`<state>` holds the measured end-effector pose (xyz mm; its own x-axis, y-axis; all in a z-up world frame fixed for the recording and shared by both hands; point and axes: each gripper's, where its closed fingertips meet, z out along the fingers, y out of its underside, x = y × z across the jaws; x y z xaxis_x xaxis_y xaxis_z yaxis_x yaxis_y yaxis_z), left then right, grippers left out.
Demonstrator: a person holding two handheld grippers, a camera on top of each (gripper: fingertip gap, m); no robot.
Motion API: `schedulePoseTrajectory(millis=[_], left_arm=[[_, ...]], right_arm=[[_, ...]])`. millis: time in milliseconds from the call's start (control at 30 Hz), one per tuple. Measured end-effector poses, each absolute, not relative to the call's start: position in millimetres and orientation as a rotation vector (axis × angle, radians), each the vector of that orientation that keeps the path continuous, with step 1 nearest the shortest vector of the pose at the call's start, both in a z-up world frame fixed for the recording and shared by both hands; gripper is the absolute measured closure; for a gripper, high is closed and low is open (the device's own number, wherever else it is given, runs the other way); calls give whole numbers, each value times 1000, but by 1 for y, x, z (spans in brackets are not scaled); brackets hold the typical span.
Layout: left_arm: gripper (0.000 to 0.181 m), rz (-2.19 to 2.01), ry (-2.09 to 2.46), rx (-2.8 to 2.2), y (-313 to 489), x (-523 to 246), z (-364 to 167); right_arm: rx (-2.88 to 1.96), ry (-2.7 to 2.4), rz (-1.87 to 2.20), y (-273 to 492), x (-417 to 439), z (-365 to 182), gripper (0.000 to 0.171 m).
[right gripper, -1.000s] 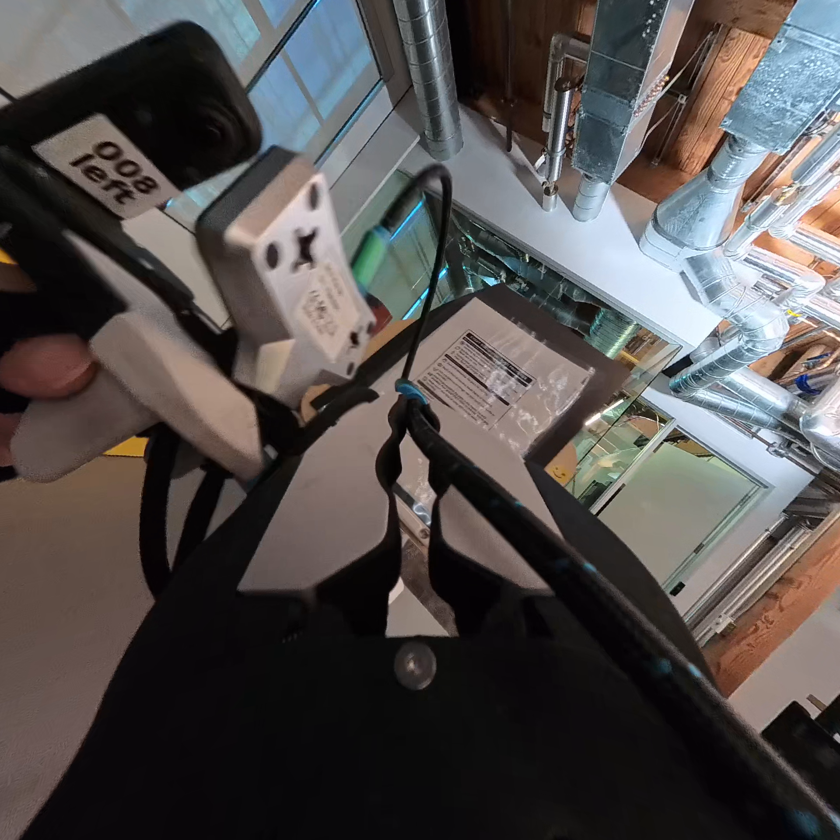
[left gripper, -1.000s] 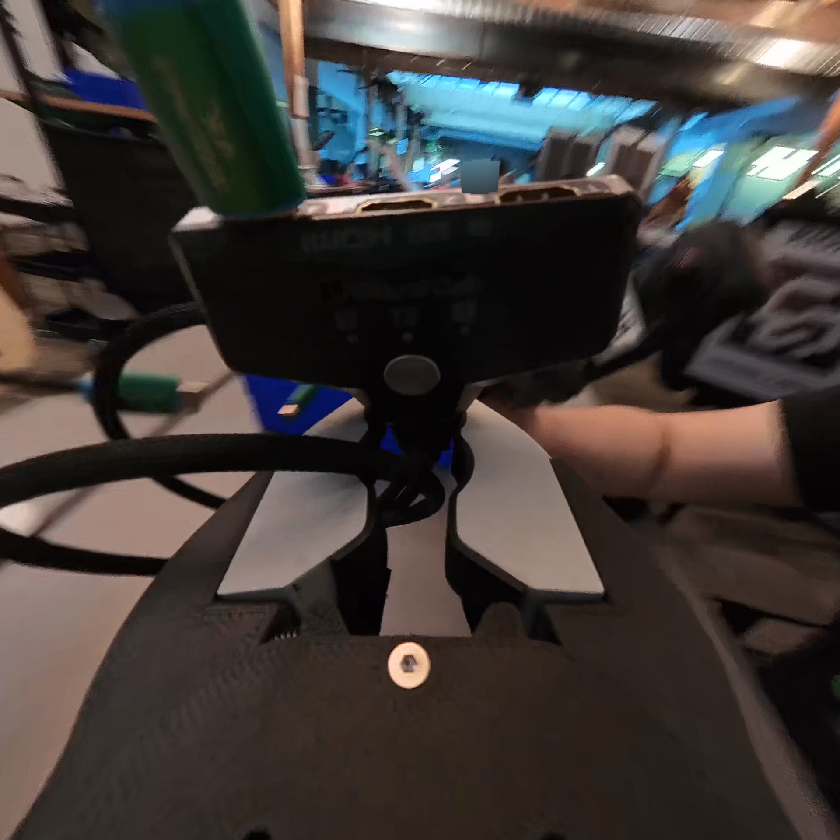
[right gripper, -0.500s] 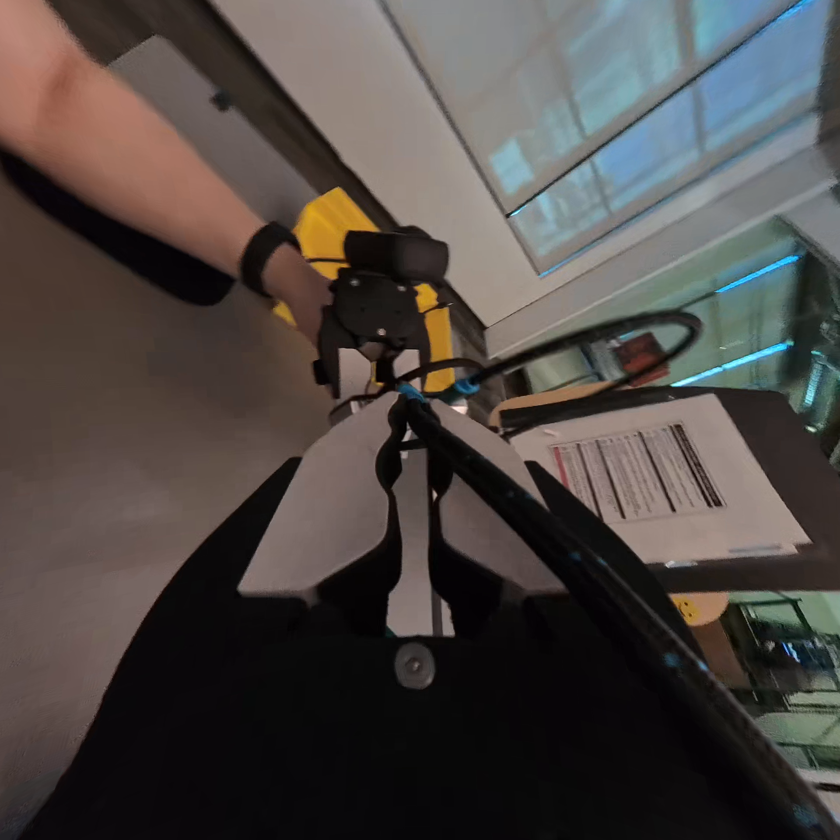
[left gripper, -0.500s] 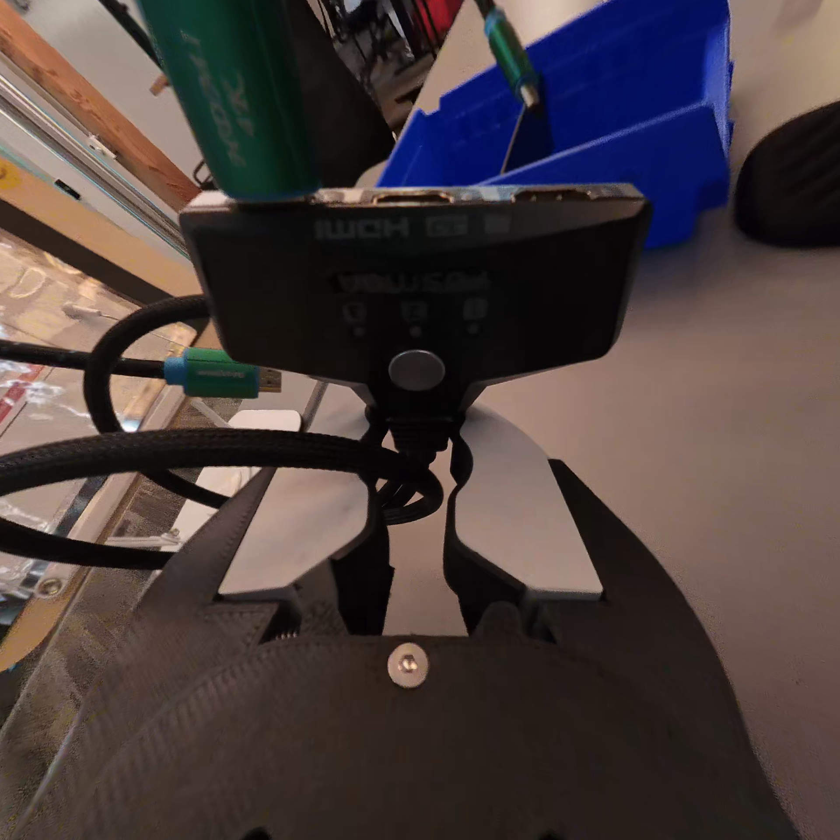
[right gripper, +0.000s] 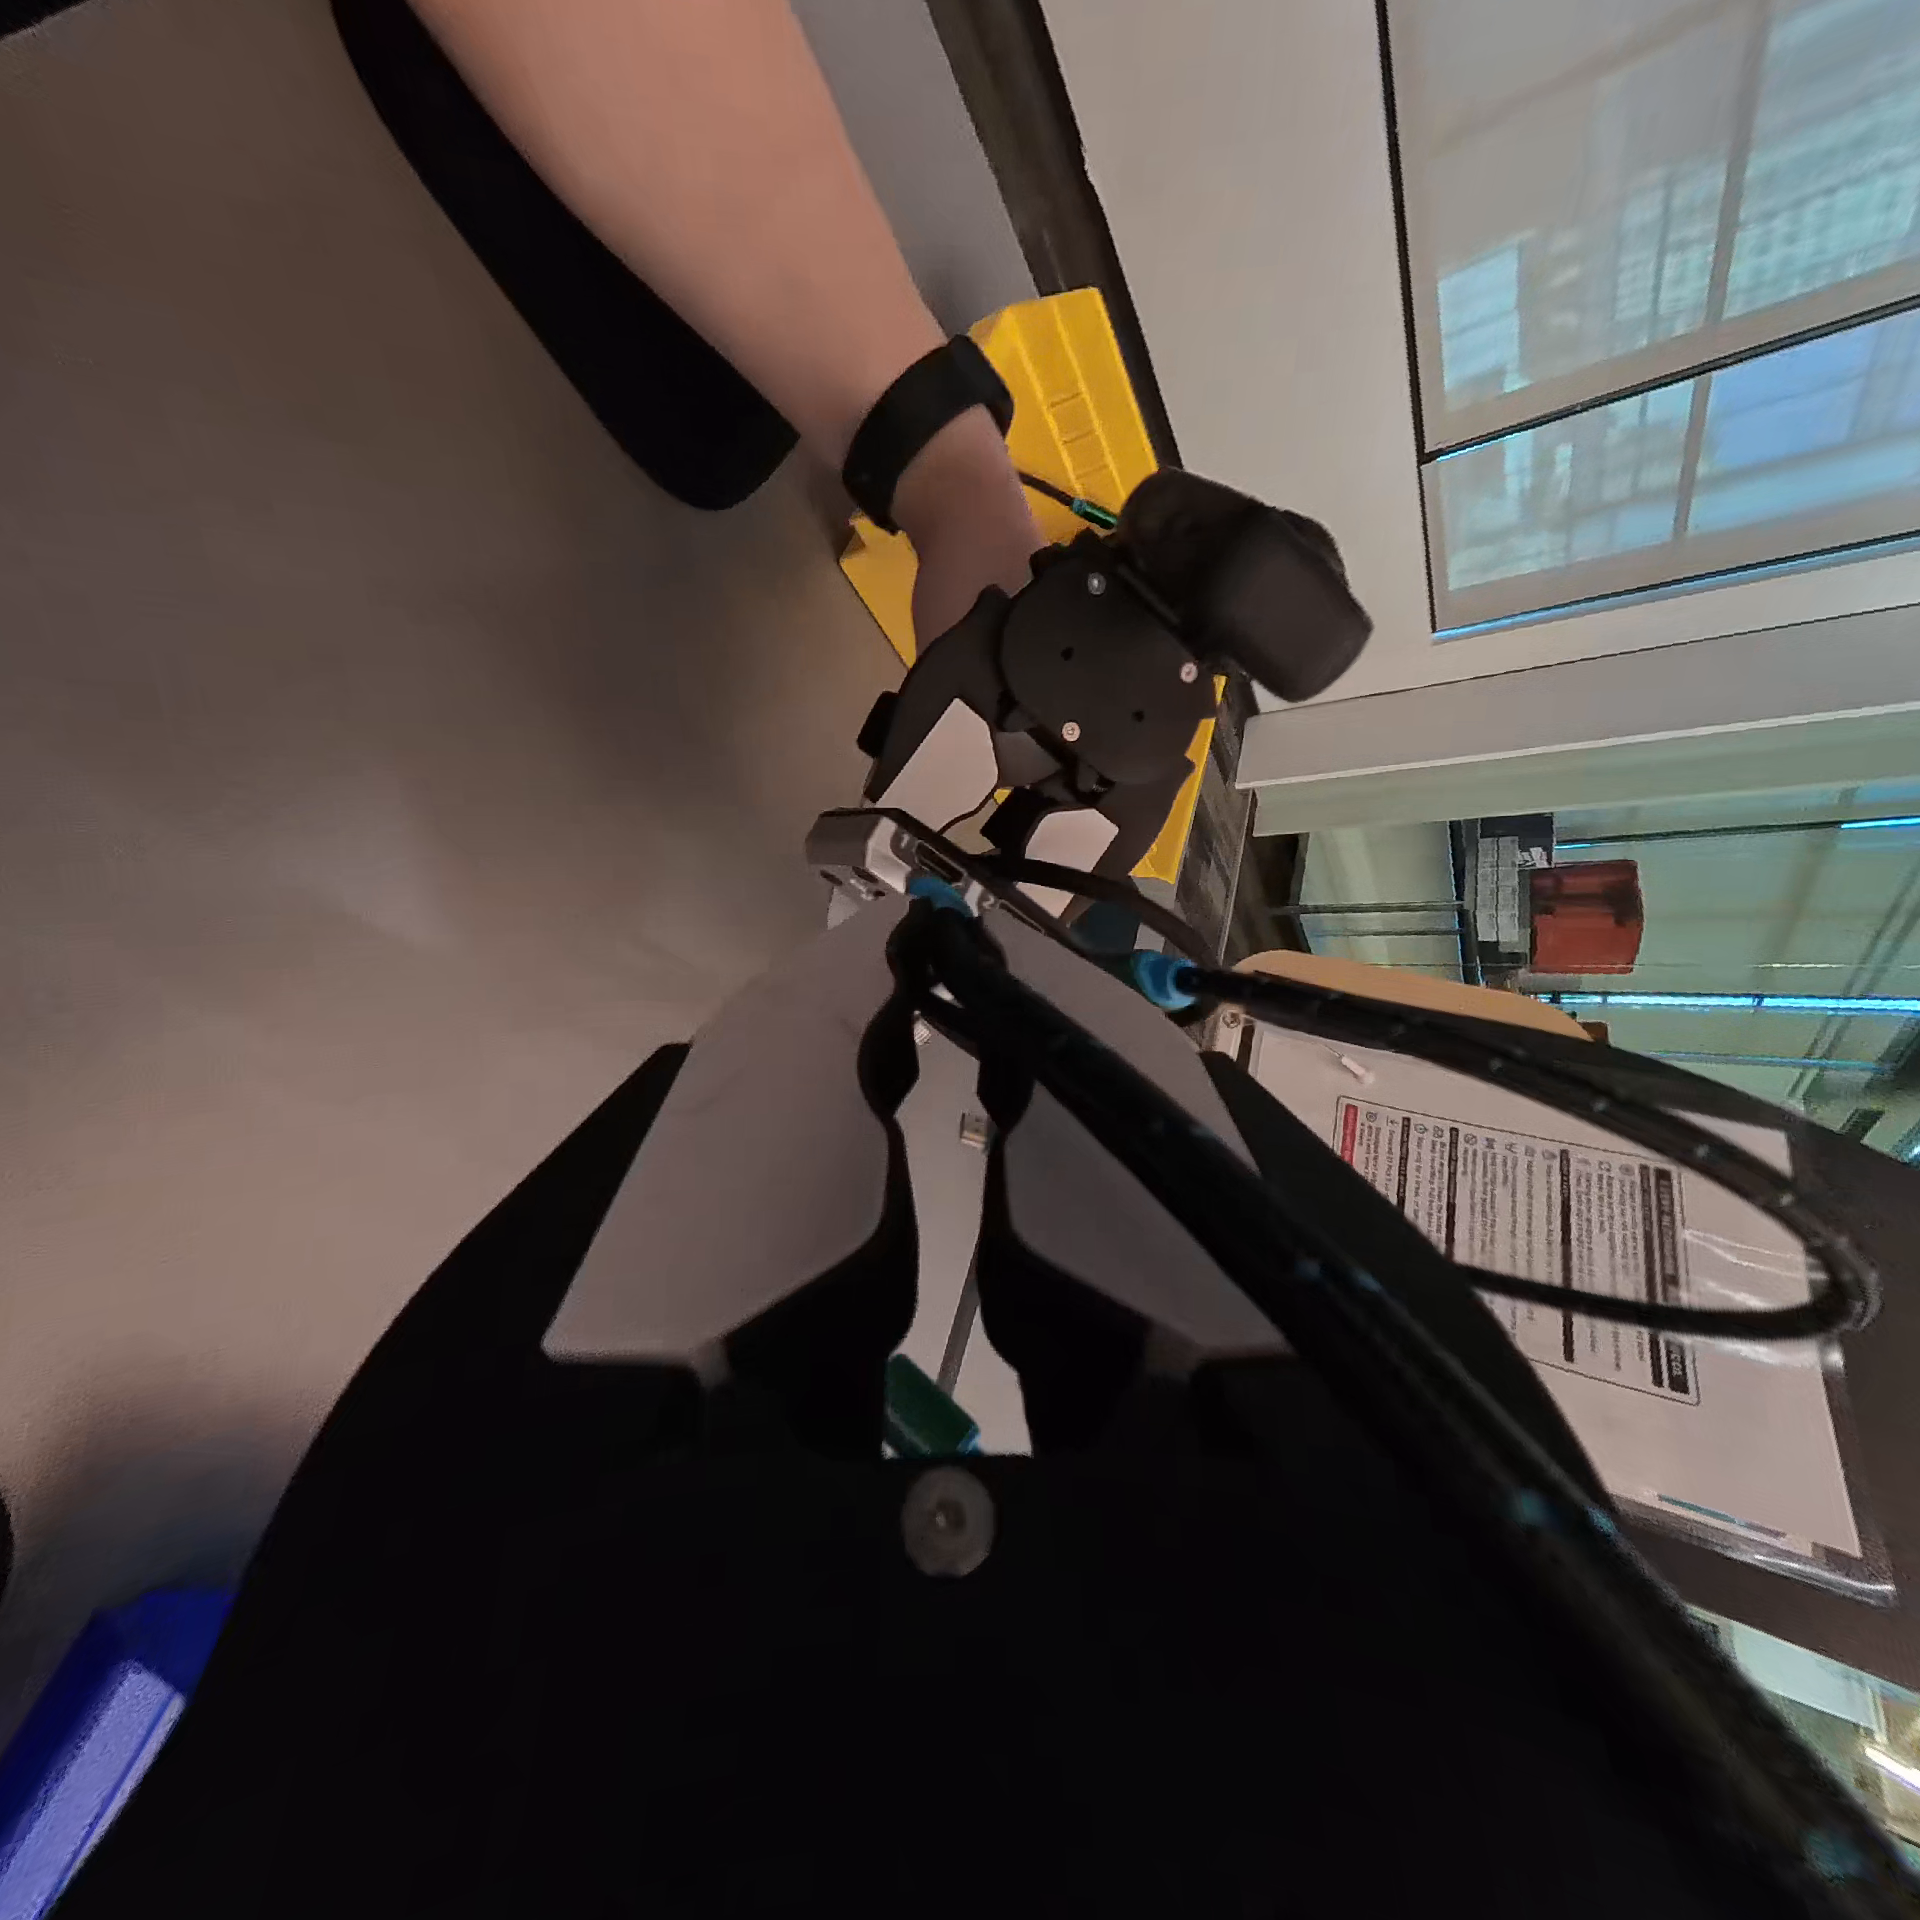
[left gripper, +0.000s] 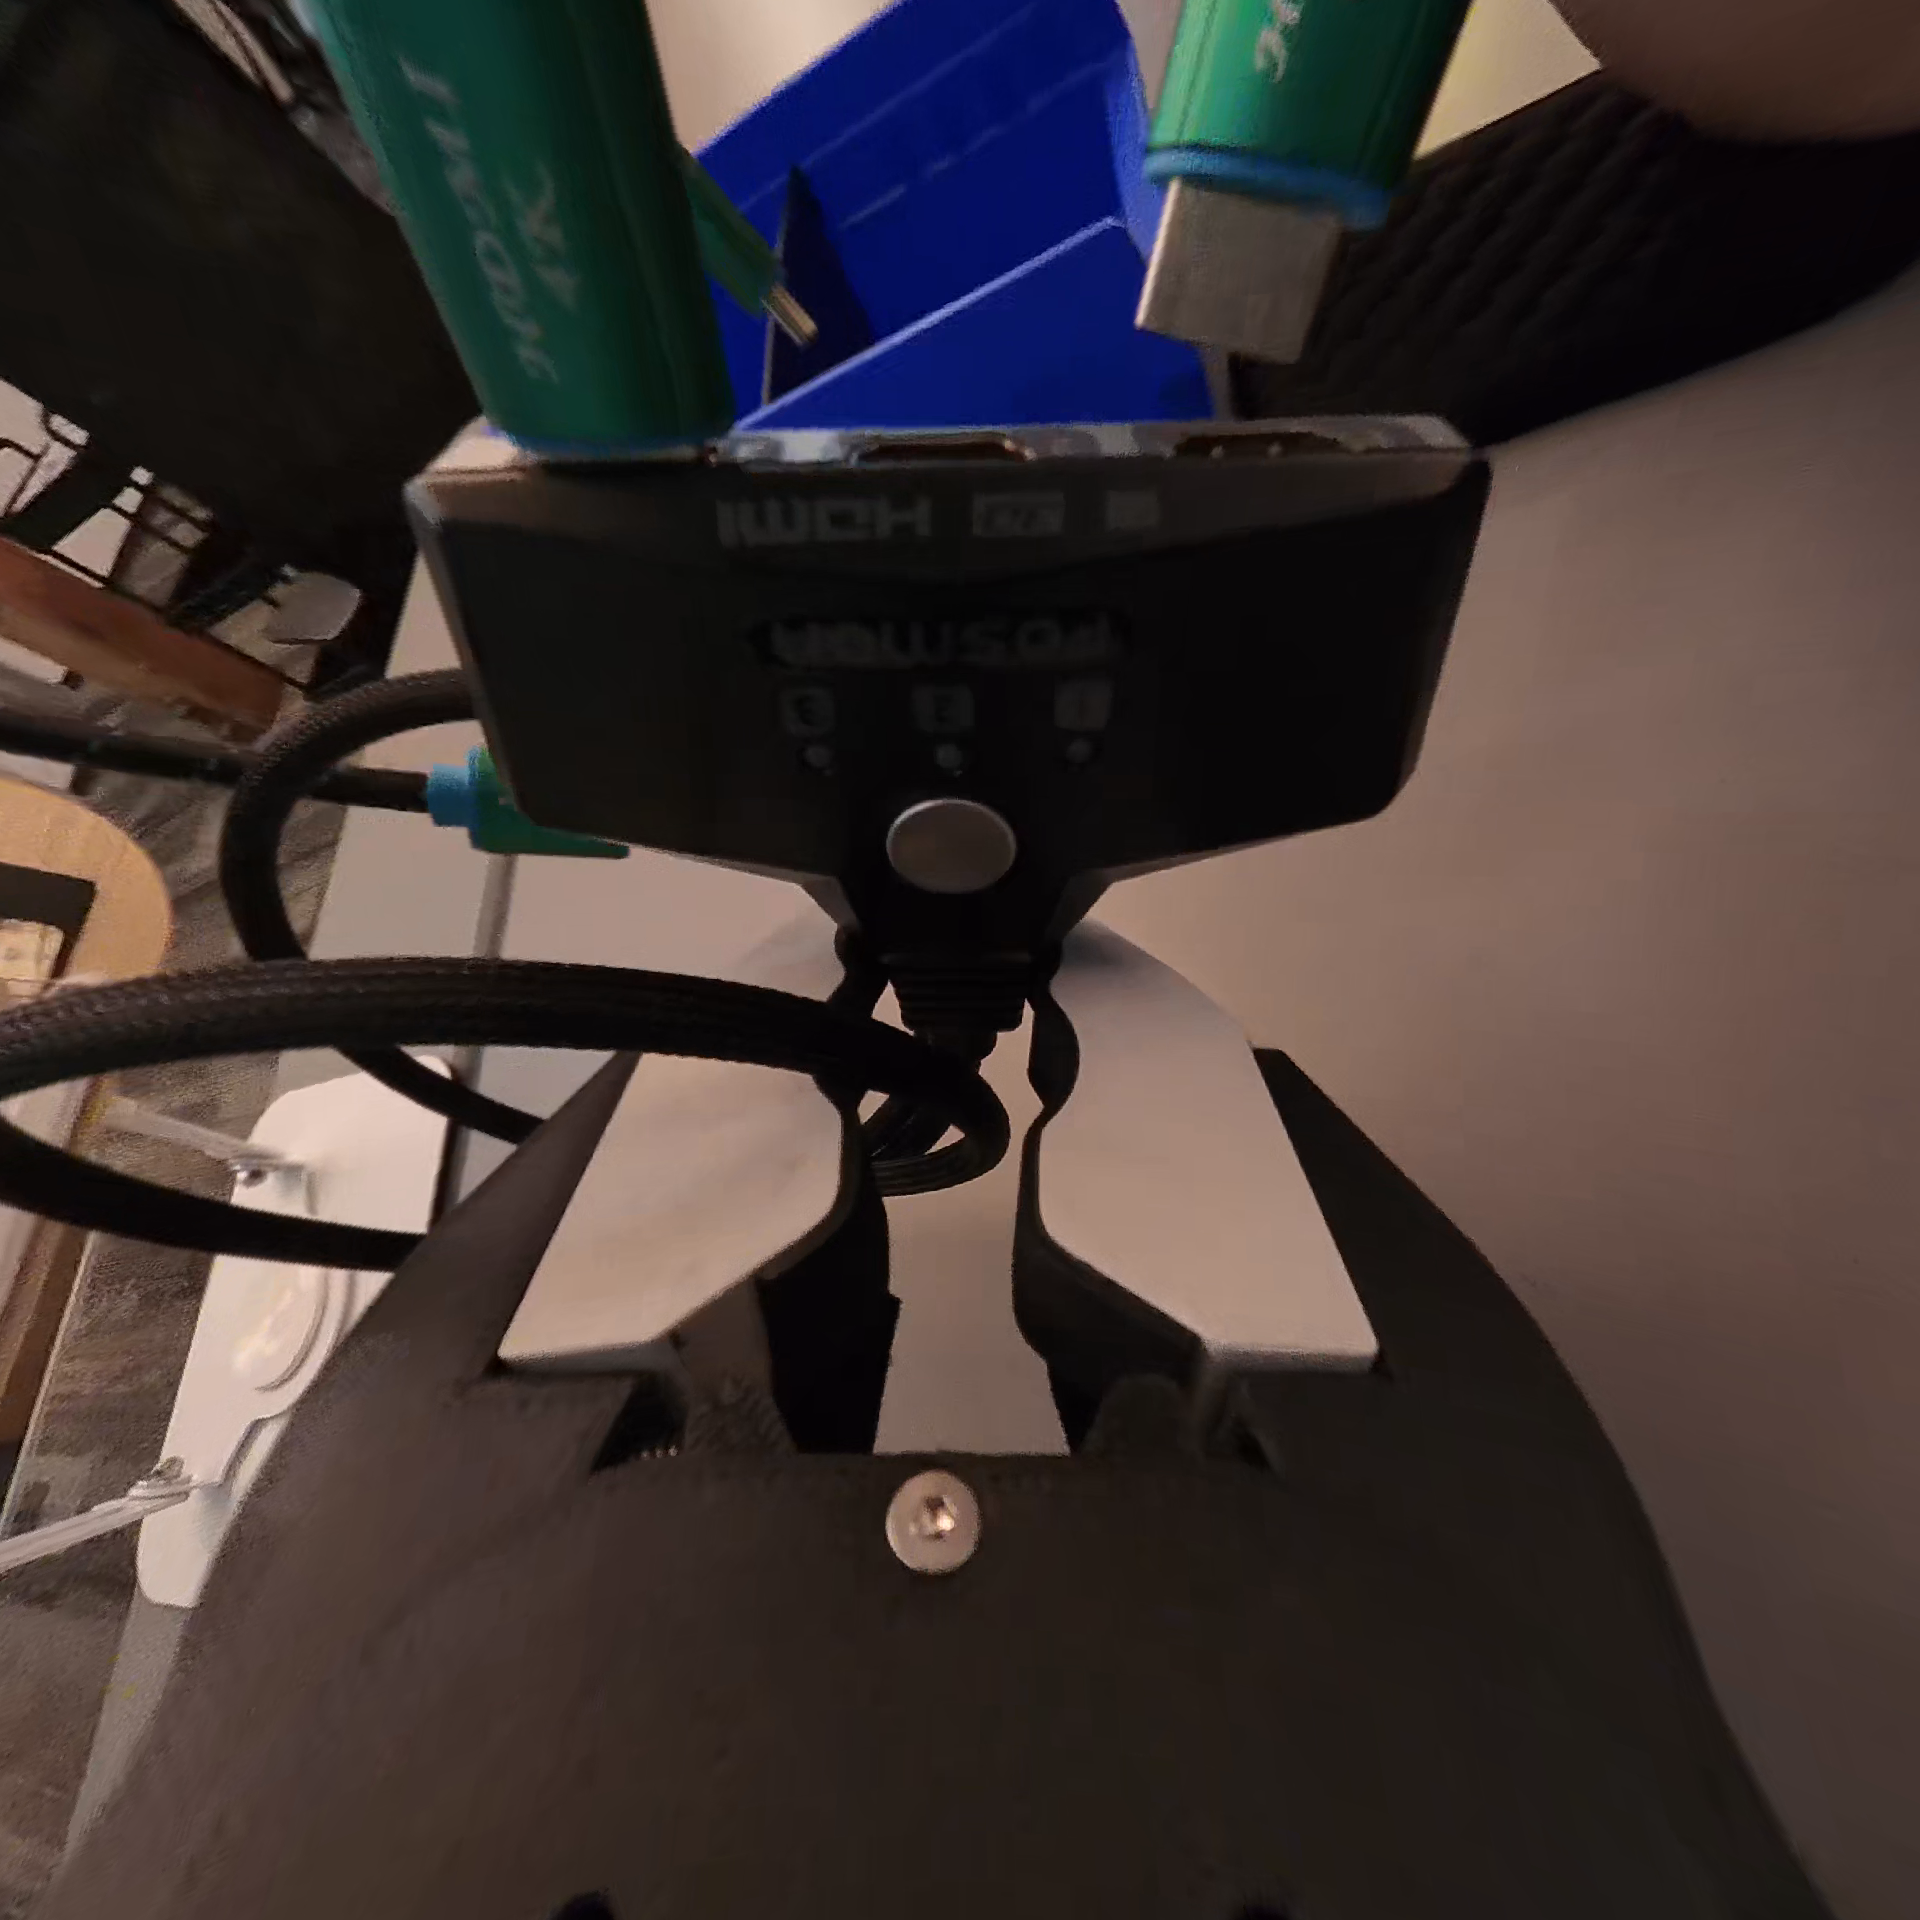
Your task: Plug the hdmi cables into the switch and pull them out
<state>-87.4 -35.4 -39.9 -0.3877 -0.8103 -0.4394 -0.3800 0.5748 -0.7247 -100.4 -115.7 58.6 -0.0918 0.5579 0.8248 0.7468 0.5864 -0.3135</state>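
Note:
My left gripper (left gripper: 951, 992) is shut on the cable stem of the black HDMI switch (left gripper: 935, 644) and holds it up off the table. One green HDMI plug (left gripper: 551, 229) sits in the switch's left port. The middle port (left gripper: 940, 452) and right port (left gripper: 1257, 447) are empty. My right gripper (right gripper: 935, 935) is shut on a second green plug (left gripper: 1257, 135), whose bare metal tip (left gripper: 1226, 281) hangs just above the right port, tilted and apart from it. In the right wrist view the switch (right gripper: 857, 852) and the left gripper (right gripper: 1091, 665) lie straight ahead.
A blue bin (left gripper: 935, 208) holding a small green plug (left gripper: 743, 260) stands behind the switch. Black braided cable (left gripper: 416, 1008) loops at the left. A yellow bin (right gripper: 1081, 416), a person's forearm (right gripper: 727, 229) and a printed sheet on a black board (right gripper: 1558, 1299) are nearby. Spacing between my two grippers at the tips: around 12 cm.
Both views have swung round. My right gripper has brought the second green plug from farther off to just above the switch's right port. The left gripper still holds the switch.

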Motion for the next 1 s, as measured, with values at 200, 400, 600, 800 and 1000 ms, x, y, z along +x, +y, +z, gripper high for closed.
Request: schedulePoseTrajectory(millis=[200,400,600,800,1000], left_arm=[[156,-662,2116,-918,-51,-92,-50],[156,-670,2143,-896,-58,-90,-53],[157,-689,2146,-896,-59,-91,-53],[157,-703,2191,-863,-69,-92,-53],[157,-691,2247,-850,-78,-94,-58]], right_arm=[[-1059,-1825,-207,-126,-110,53,164],[-1069,-1848,-168,-129,-111,49,164],[-1074,-1860,-125,-133,-112,47,164],[-1062,-1874,-46,-142,-112,48,164],[-1047,-1899,19,-148,-116,45,164]])
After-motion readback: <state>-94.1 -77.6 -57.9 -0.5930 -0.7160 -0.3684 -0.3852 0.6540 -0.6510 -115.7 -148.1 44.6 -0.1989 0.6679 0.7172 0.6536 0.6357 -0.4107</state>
